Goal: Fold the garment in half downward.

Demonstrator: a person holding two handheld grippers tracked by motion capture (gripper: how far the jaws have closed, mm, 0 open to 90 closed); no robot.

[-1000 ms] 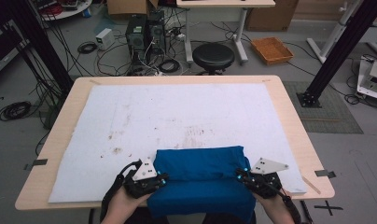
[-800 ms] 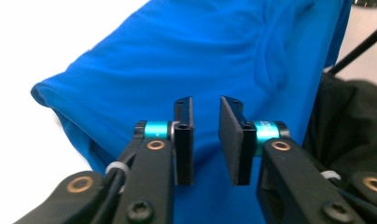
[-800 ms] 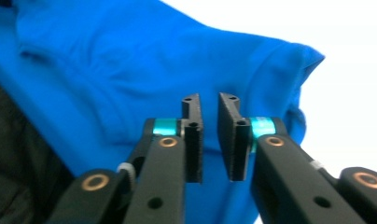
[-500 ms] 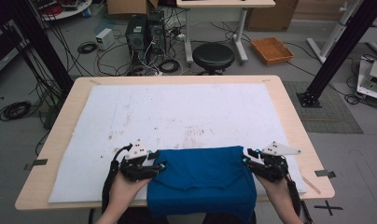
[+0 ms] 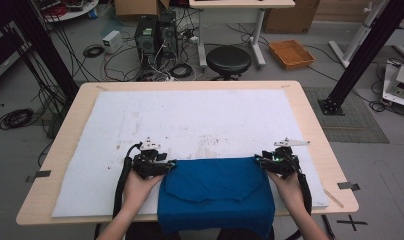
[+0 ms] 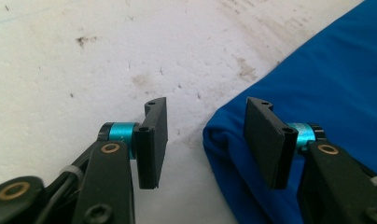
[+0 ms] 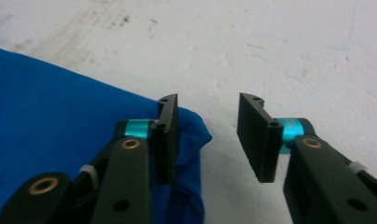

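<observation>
Two grippers flank blue cloth (image 5: 216,192) on white mat (image 5: 190,120), left gripper (image 6: 206,140) jaws apart, empty, just opened, right gripper (image 7: 207,140) same, stool (image 5: 228,60) beyond table (image 5: 70,120)

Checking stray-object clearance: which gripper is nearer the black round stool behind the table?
Right, slightly. The stool stands beyond the far edge, right of centre; the right gripper is at the blue cloth's right corner, the left gripper at its left.

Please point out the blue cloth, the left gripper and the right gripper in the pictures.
blue cloth (image 5: 215,192): high view, on the middle of its flat top.
left gripper (image 6: 206,140): left gripper view, midway between its open fingers.
right gripper (image 7: 207,137): right gripper view, midway between its open fingers.
</observation>
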